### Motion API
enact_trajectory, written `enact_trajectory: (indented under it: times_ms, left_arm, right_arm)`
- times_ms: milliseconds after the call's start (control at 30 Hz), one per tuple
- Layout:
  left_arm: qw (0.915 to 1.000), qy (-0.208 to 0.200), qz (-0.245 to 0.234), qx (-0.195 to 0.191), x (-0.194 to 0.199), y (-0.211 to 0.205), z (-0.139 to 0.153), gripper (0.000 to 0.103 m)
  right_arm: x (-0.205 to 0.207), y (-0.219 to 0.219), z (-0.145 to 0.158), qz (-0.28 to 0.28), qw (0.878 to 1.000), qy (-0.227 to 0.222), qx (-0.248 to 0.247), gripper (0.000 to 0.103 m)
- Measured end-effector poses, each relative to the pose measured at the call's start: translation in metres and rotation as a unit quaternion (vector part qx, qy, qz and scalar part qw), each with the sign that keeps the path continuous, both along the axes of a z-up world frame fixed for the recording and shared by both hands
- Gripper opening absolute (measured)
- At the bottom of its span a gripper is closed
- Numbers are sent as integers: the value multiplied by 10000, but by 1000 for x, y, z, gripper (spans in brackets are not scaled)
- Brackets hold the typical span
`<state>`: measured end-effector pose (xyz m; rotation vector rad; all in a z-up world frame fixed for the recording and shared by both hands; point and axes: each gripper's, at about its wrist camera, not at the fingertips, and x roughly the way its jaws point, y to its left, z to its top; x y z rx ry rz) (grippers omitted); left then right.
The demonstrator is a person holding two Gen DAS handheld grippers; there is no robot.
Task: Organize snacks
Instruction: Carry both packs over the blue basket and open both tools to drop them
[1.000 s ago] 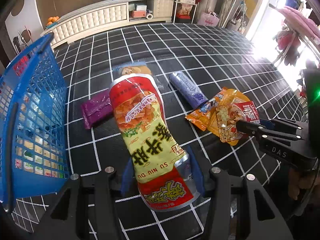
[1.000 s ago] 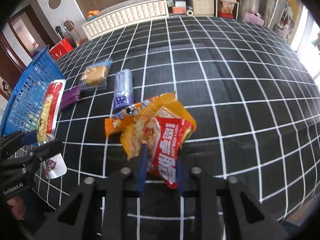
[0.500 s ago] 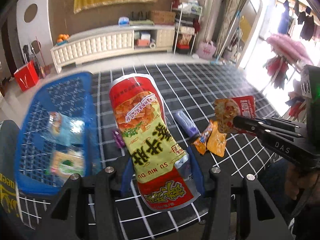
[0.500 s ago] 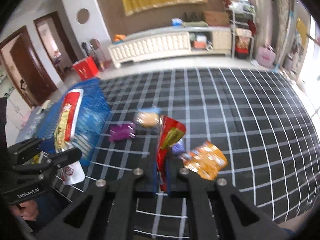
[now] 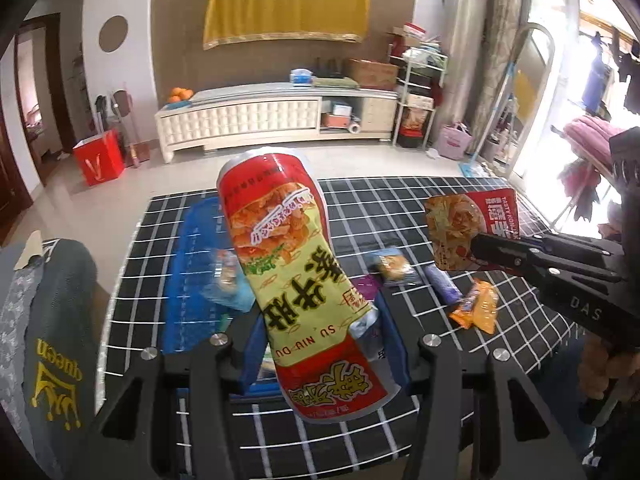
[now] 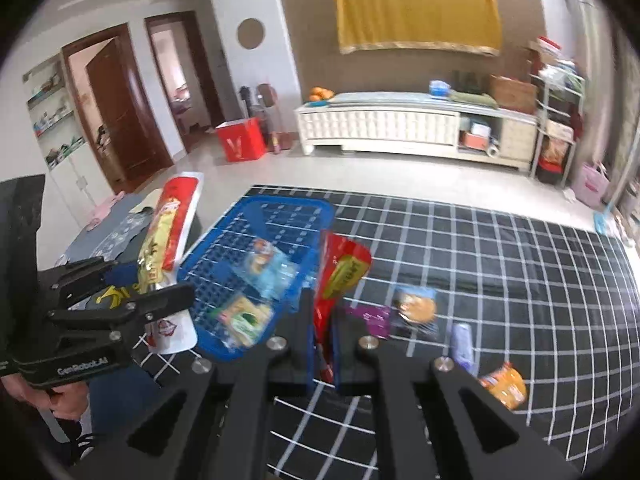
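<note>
Left wrist view: left gripper [image 5: 326,350] is clamped on a tall red-and-yellow snack bag [image 5: 298,276], held upright above the black grid-patterned tablecloth [image 5: 400,208]. Blue basket [image 5: 192,240] lies behind the bag on the left (contents blurred). Right gripper [image 5: 476,246] enters from the right, pinching a smaller red snack packet [image 5: 472,228] in the air. On the cloth below it: a biscuit pack [image 5: 394,268], a purple bar [image 5: 366,286], a lilac tube pack [image 5: 442,286], an orange packet [image 5: 478,310].

Right wrist view: right gripper [image 6: 322,344] is closed on the red packet [image 6: 340,272], seen edge-on, just right of the basket [image 6: 256,272]. The basket holds two packs. Left gripper [image 6: 150,294] grips the tall bag [image 6: 172,224] left of the basket. The person's hand [image 6: 60,400] holds its handle.
</note>
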<state>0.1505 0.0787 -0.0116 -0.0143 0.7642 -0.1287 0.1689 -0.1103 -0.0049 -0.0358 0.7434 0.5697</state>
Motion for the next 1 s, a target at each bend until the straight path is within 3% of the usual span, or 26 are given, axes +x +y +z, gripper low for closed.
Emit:
enact_trajectory:
  times_ms: [267,633,1000]
  left_arm:
    - [9996,178,213,-17,12,34,-14,49]
    - [9974,657,203,-229,44,66,-55,50]
    - [9960,807,248,-302,54,71,-68,65]
  right_arm:
    - [11,50,-10,402,9989,147,-171,9]
    - [30,87,-41,570,9959,620,-322,10]
    - [41,109,-62,630,9924,795,-702,10]
